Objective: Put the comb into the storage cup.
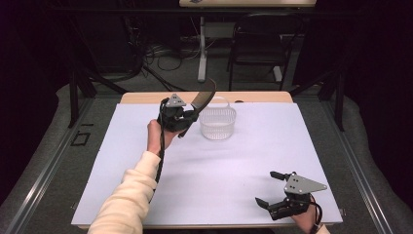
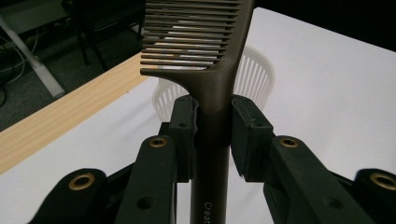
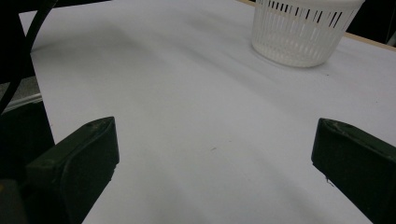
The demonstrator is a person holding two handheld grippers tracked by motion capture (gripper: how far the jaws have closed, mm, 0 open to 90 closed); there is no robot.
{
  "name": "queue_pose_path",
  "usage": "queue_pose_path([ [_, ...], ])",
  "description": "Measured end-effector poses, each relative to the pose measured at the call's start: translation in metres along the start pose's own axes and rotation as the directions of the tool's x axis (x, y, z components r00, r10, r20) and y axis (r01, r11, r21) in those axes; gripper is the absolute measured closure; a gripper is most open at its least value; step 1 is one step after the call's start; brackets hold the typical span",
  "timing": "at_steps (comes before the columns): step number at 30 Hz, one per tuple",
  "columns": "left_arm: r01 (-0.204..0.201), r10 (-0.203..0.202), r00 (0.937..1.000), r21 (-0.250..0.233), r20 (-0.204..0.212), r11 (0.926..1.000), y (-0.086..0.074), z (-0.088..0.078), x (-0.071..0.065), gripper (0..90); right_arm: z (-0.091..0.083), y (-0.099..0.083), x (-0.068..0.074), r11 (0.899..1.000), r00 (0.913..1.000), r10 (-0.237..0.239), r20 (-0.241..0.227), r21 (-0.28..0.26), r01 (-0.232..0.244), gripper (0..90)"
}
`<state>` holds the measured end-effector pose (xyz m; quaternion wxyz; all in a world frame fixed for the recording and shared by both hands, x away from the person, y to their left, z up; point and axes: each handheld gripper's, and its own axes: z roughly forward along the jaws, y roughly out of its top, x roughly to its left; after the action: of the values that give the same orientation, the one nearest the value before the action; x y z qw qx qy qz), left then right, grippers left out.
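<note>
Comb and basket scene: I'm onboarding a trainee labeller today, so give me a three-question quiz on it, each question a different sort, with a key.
1. True or false: the left gripper is clamped on the handle of the comb.
2. Multiple choice: the white basket is A) on its side, B) upright on the table's white sheet, C) hanging from a gripper.
3. Fill in: the right gripper, near the table's front edge, has its jaws ____ and holds nothing.

Key: 1 true; 2 B; 3 open.
</note>
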<state>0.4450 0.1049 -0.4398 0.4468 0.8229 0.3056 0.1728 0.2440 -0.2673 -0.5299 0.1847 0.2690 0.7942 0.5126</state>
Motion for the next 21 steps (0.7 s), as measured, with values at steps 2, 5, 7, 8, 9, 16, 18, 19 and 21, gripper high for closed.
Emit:
queue_pose_path([
  [2, -0.006, 0.006, 1.0000, 0.000, 0.000, 1.0000, 0.001, 0.001, 0.000, 72.0, 0.000, 0.000, 0.000, 1.000, 1.0000, -0.003, -0.001, 0.003, 0.003, 0.3],
  [5, -0.008, 0.008, 1.0000, -0.006, 0.003, 1.0000, 0.003, 0.003, 0.000, 72.0, 0.001, 0.000, 0.000, 1.000, 1.0000, 0.000, -0.001, 0.004, 0.000, 0.3],
  [7, -0.010, 0.010, 0.9999, -0.008, 0.005, 0.9999, 0.005, 0.004, 0.001, 72.0, 0.001, 0.000, 0.000, 1.000, 1.0000, 0.000, -0.002, 0.006, 0.000, 0.3],
  [8, -0.013, 0.013, 0.9999, -0.008, 0.002, 0.9999, 0.006, 0.005, 0.001, 72.0, 0.001, 0.000, 0.000, 1.000, 1.0000, 0.002, -0.003, 0.008, -0.002, 0.3],
  [9, -0.010, 0.010, 0.9999, -0.010, 0.005, 0.9999, 0.007, 0.006, 0.001, 72.0, 0.001, 0.000, 0.000, 1.000, 1.0000, 0.002, -0.003, 0.007, -0.002, 0.3],
  [16, -0.017, 0.017, 0.9999, -0.016, 0.004, 0.9997, 0.012, 0.012, 0.001, 71.9, 0.000, 0.000, 0.000, 1.000, 1.0000, -0.002, 0.001, 0.003, 0.002, 0.4],
  [18, -0.016, 0.016, 0.9999, -0.020, 0.004, 0.9997, 0.014, 0.013, 0.001, 72.0, 0.000, 0.000, 0.000, 1.000, 1.0000, -0.003, 0.000, 0.003, 0.003, 0.4],
  [19, -0.016, 0.016, 0.9999, -0.021, 0.004, 0.9996, 0.015, 0.013, 0.001, 72.0, 0.000, 0.000, 0.000, 1.000, 1.0000, -0.004, 0.000, 0.005, 0.004, 0.4],
  [21, -0.020, 0.020, 0.9998, -0.030, 0.003, 0.9994, 0.017, 0.013, 0.001, 72.0, 0.000, 0.000, 0.000, 1.000, 1.0000, -0.001, -0.001, 0.006, 0.001, 0.4],
])
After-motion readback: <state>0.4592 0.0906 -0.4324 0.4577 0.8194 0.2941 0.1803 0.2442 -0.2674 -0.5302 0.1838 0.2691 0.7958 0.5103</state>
